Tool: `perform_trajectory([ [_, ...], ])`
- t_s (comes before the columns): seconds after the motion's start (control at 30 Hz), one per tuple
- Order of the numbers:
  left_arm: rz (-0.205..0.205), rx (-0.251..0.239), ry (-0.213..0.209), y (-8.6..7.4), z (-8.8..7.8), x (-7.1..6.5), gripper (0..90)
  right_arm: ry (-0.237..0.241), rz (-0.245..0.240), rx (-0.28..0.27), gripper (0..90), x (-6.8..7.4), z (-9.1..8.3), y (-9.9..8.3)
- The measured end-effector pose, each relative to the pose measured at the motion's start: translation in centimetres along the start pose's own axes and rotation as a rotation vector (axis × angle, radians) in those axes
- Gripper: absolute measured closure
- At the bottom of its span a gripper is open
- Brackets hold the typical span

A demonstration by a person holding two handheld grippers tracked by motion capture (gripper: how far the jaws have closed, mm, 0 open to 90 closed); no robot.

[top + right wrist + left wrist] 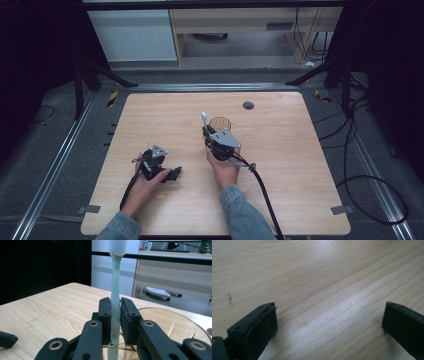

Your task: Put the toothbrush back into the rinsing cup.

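Dim high view with dark edges; soft glare streaks the table (332,322).

L gripper (329,322) agape, R gripper (115,315) clamped.

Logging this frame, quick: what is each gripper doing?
Left gripper: open, holding nothing, low over the table.
Right gripper: shut on the toothbrush, upright.

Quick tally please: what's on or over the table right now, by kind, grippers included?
Grippers: 2, left gripper with jaws apart, right gripper clamping the toothbrush
Toothbrush: 1
Clear cup: 1
Total: 4
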State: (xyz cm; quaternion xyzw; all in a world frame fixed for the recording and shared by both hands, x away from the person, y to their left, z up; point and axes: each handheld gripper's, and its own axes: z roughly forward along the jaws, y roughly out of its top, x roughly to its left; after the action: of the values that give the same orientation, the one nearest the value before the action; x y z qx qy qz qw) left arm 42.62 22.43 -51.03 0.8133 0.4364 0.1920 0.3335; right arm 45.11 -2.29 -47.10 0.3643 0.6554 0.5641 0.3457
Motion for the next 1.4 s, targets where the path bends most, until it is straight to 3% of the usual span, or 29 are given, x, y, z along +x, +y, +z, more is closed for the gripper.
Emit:
perform_trajectory([
  [1.4, 0.0, 0.0, -0.001, 0.0, 0.0, 0.0, 0.0, 0.013, -0.006, 0.038, 75.2, -0.01, 0.16, -0.02],
])
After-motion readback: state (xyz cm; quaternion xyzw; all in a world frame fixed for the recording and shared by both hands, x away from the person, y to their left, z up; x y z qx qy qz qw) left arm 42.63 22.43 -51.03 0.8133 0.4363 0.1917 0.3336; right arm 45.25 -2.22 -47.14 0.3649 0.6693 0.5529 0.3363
